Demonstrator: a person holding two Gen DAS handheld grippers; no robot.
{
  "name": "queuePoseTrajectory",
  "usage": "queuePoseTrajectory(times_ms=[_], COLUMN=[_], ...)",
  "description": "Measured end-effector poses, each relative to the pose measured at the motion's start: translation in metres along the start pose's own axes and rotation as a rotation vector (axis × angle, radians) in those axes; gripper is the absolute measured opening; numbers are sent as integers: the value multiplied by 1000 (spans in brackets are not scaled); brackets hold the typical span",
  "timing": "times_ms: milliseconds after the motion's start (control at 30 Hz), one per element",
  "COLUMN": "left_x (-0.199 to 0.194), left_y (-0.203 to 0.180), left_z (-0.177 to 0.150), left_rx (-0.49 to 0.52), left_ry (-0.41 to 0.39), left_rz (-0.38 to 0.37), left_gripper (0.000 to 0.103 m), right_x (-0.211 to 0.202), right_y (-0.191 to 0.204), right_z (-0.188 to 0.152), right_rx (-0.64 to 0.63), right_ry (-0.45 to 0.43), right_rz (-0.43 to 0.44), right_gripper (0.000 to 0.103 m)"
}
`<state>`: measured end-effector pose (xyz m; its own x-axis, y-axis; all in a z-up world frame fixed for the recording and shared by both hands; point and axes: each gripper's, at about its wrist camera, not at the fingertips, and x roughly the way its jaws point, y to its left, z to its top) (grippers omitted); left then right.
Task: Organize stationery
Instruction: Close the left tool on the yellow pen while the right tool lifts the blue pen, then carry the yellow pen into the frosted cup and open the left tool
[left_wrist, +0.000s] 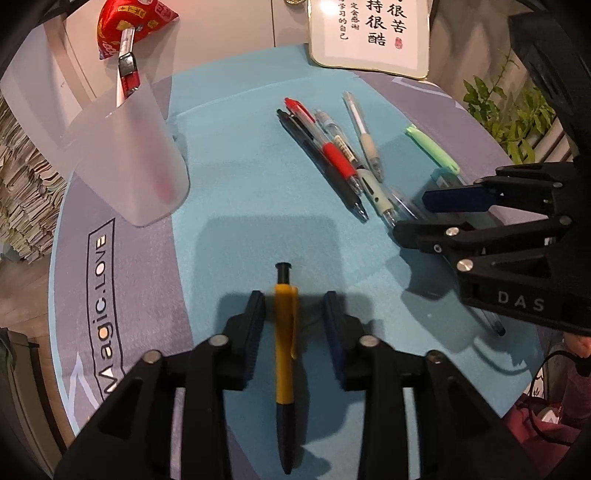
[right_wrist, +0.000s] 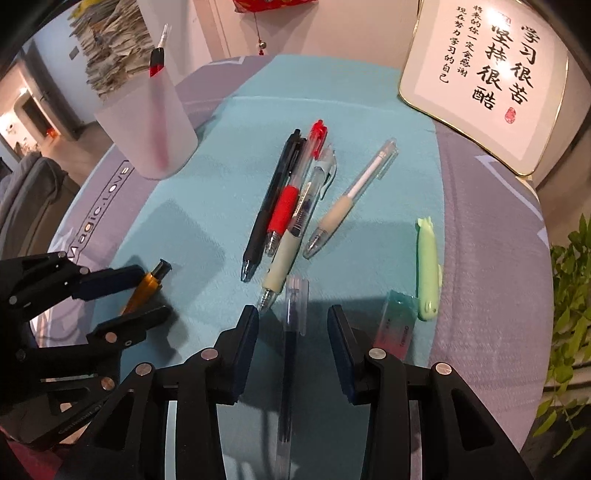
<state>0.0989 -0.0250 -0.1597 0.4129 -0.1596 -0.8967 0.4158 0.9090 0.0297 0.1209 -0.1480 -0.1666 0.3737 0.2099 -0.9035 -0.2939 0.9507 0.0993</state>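
My left gripper (left_wrist: 294, 308) is open, its jaws on either side of a yellow and black pen (left_wrist: 285, 354) lying on the blue mat (left_wrist: 240, 177); it also shows in the right wrist view (right_wrist: 142, 288). My right gripper (right_wrist: 293, 325) is open around a clear pen with dark ink (right_wrist: 291, 350) lying on the mat. A frosted pen cup (left_wrist: 122, 162) holding a red pen (left_wrist: 127, 70) stands at the far left. Several pens (left_wrist: 332, 155) lie grouped in the middle (right_wrist: 291, 199).
A green pen-shaped item (right_wrist: 427, 269) and a small teal eraser (right_wrist: 397, 323) lie on the right of the mat. A framed calligraphy sign (right_wrist: 484, 74) stands at the back. A plant (right_wrist: 569, 332) is off the right edge. The right gripper shows in the left wrist view (left_wrist: 424, 210).
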Motion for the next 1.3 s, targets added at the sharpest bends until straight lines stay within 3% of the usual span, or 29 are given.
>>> queuePoseTrajectory(times_ms=[100,167,267,300,667,967,1300], left_x=[1,1,-1,-2,-42,-79,-116], left_y=[2,3,2,1,7,13,24], left_z=[0,-1,-2,-2,-1,-2,2], left_rx=[-7,-10,-7,-4,-38,-59,-69], left_ry=[-8,-13,-16,-17,-137,-239,-339], left_rz=[-4,-11,-40,-42,-64,-57,-26], left_gripper=[38,35,14,12,12,12,12], right_x=[1,1,1,0,-61,-103,-126], right_y=[4,8,8,6,-7,7,21], right_z=[1,0,-2,-2,-12,-11,-5], right_rx=[-27,-53,-42,-31,47,37,12], right_ry=[-3,-7,-8,-11,-165,-285,-348], right_rz=[-12,-12,-22,-13,41,73,89], right_gripper=[39,22,16,15,13,13,13])
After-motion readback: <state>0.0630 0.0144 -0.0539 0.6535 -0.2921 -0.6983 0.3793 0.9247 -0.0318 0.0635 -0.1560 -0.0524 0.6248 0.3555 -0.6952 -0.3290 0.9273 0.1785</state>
